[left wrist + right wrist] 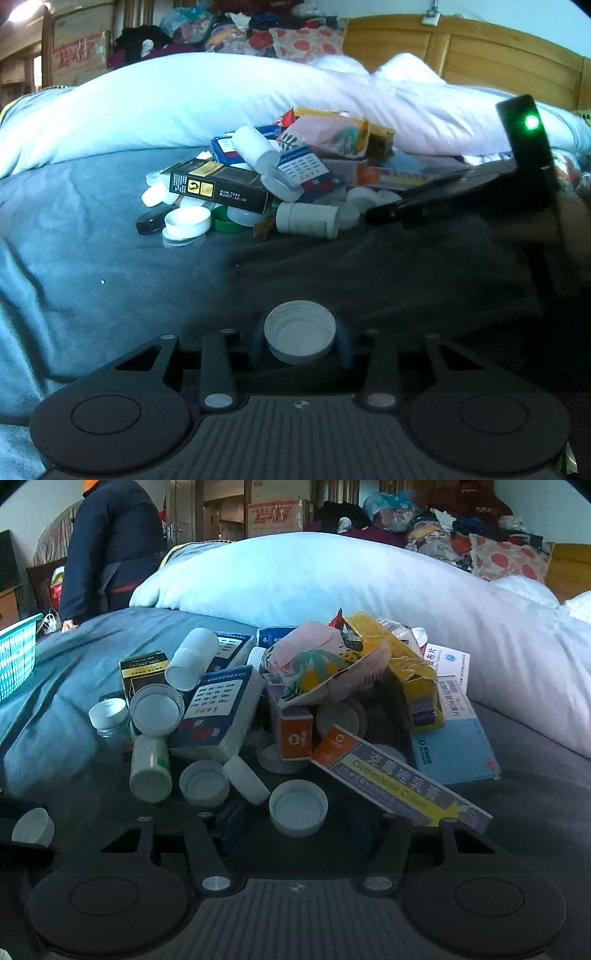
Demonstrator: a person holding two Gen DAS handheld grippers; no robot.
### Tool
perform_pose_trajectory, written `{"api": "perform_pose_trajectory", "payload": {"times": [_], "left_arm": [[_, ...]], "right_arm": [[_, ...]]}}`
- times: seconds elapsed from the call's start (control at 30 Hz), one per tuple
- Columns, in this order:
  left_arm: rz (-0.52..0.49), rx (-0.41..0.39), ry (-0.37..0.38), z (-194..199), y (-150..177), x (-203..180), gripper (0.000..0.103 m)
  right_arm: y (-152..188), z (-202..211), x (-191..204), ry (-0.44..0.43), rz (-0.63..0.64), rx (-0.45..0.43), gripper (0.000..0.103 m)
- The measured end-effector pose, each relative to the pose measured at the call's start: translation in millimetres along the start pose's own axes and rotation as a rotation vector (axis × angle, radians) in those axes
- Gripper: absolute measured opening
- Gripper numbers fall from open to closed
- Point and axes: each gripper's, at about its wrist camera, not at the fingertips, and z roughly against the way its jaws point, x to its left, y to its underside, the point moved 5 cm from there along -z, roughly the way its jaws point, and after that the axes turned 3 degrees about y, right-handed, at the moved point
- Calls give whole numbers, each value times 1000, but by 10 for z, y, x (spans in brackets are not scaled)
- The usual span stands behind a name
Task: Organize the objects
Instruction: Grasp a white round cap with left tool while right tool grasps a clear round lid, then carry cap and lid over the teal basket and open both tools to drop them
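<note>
The left tool (pixel 300 341) is clamped on a white bottle cap (pixel 300 336), open side toward the camera, held low over the grey bedsheet (pixel 74 258) and well apart from the pile (pixel 280 177) of medicine boxes, bottles and loose caps. The right tool (pixel 297 825) sits at the near edge of that pile with its fingers spread, and another white cap (pixel 298 806) lies between them, not yet pinched as far as I can judge. To take it cleanly, I would close squarely on the cap's rim and lift straight up, since the long cream box (pixel 402 784) leans just beside it (a nudge could tip the stack). The sheet is soft and rumpled, so things may roll. A white duvet (pixel 332 583) lies behind, a turquoise basket (pixel 16 657) sits at the left, and a person in a dark jacket (pixel 110 546) stands by the bed.
</note>
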Motion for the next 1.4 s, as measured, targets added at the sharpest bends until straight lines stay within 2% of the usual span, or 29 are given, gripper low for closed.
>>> {"api": "perform_pose_trajectory", "payload": {"times": [0.03, 0.07, 0.1, 0.27, 0.4, 0.5, 0.63, 0.87, 0.97, 1.1, 1.23, 1.4], "left_arm": [[1, 0, 3, 5, -4, -5, 40], [2, 1, 6, 8, -12, -18, 40], [0, -1, 8, 15, -25, -31, 40], [7, -36, -2, 117, -143, -49, 40], [31, -109, -65, 373, -366, 65, 40], [53, -191, -156, 684, -599, 278, 40], [50, -292, -297, 1163, -865, 599, 40], [129, -463, -583, 2309, -1093, 1376, 40], [180, -484, -712, 2761, -1013, 1730, 40], [260, -459, -849, 3215, -823, 2164, 40], [310, -402, -910, 3460, -657, 2476, 40], [367, -338, -908, 3460, -517, 2741, 40]], "right_arm": [[3, -14, -10, -8, -9, 0, 58], [2, -6, -23, -15, -20, -4, 48], [-4, 12, -38, -18, -33, -6, 34], [-43, 235, -26, -19, -44, -29, 34], [-183, 597, 100, -35, -37, -82, 34], [-445, 799, 241, -61, -18, -140, 34], [-1028, 993, 585, -132, 14, -243, 34], [-2120, 1204, 1598, -349, 110, -381, 34], [-2480, 1260, 2151, -460, 157, -411, 34], [-2867, 1187, 2841, -589, 160, -385, 34], [-3080, 1034, 3493, -666, 198, -333, 34], [-3110, 906, 4154, -716, 239, -266, 34]]}}
